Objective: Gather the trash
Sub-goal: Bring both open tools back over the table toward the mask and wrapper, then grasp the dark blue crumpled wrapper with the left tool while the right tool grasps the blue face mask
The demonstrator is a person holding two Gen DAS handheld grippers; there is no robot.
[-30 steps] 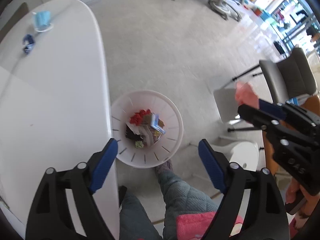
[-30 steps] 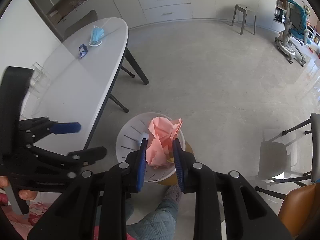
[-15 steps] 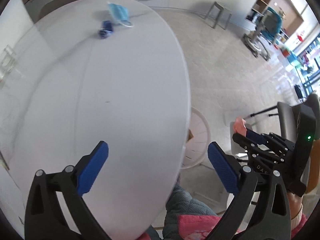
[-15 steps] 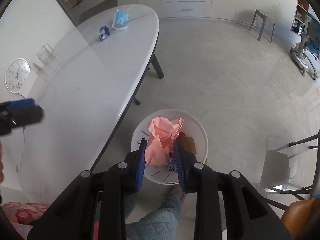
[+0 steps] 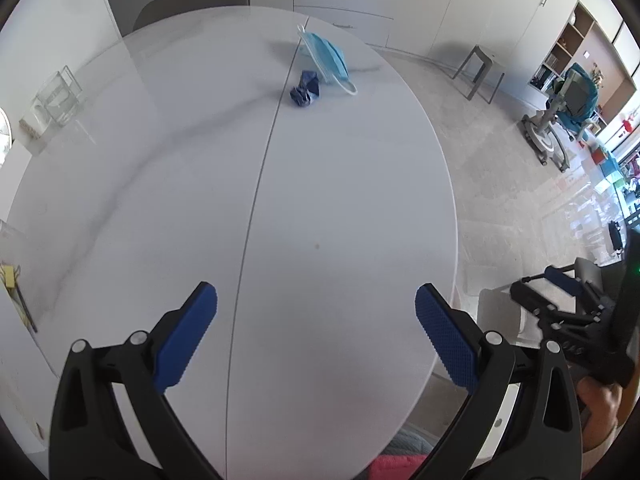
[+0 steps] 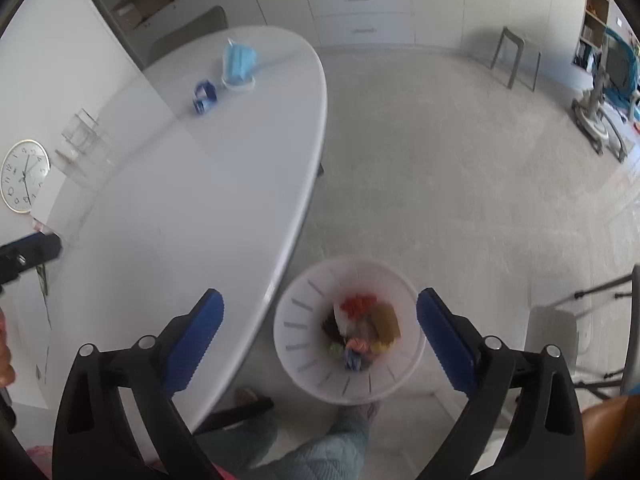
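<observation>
Below my right hand-held gripper (image 6: 320,330), on the floor just beside the tabletop (image 6: 192,216) edge, sits the white slotted bin (image 6: 304,344). Contents are a mixed heap: something red (image 6: 356,305), a brown piece (image 6: 386,320), dark scraps, a pink-orange wad (image 6: 357,345), a bit of blue (image 6: 354,362). Motion blur there, so I can't name individual items or tell how they're stacked. Right hand-held gripper is spread wide with nothing between the pads; bin shows through the gap.

Left hand-held gripper (image 5: 316,338) hangs over the near end of the tabletop, also spread wide, gripping nothing. Trash left on the tabletop is at the far end from the bin: a light-blue face mask (image 5: 326,56) and a crumpled dark-blue wrapper (image 5: 305,90) just beside it, nearly touching. Both well apart from either gripper.

A clear glass container (image 5: 56,98) stands at the tabletop's left edge near the wall; can't tell if anything is inside. A clock (image 6: 24,176) leans by it in the right wrist view.

Cut off or unclear: yellow object (image 5: 9,276) at the left frame edge, mostly out of view. From the left wrist the bin is hidden behind the tabletop; only the right gripper's body and part of the holding hand show at the right edge.
</observation>
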